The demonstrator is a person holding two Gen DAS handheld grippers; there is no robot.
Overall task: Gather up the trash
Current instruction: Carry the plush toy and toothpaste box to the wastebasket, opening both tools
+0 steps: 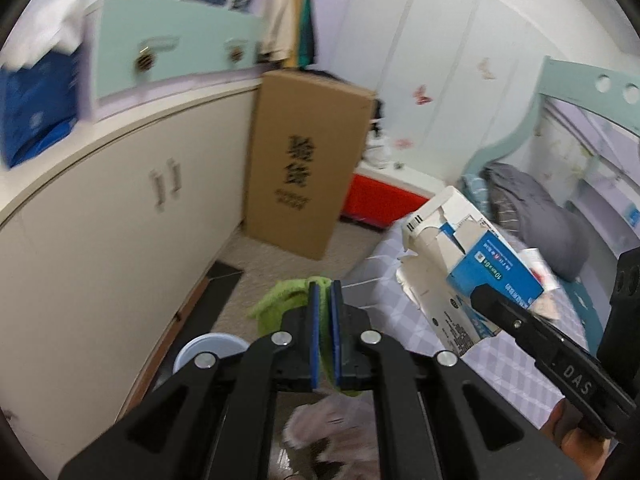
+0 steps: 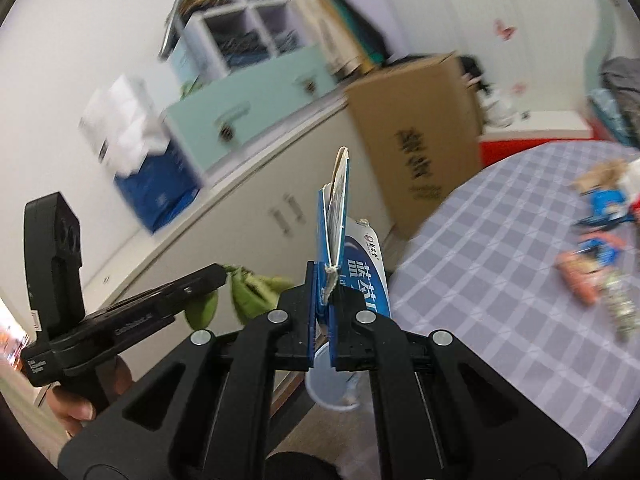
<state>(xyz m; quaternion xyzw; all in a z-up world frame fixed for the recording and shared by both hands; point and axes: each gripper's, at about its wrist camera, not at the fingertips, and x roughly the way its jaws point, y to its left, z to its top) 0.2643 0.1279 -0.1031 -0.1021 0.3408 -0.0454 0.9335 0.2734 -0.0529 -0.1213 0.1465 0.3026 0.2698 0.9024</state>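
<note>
Trash, item one: a torn blue-and-white carton (image 2: 335, 216) is clamped between the closed pads of the right tool (image 2: 324, 300). In the right wrist view it stands edge-on and upright above the fingers; in the left wrist view the same carton (image 1: 472, 256) is held in the air above the edge of the checked cloth.

Trash, item two: a green rag (image 1: 280, 300) is pinched between the closed pads of the left tool (image 1: 325, 332). It hangs on both sides of the fingers.

Remaining trash: a loose group of wrappers (image 2: 600, 248) lies on the surface covered by the checked cloth (image 2: 500, 240), at the right of the right wrist view, well apart from both tools. Detail is blurred.

Below the tools a pale blue round container (image 1: 208, 350) stands on the floor beside the cream cabinet (image 1: 120, 220). A tall cardboard box (image 1: 304, 160) leans upright at the cabinet's end.
</note>
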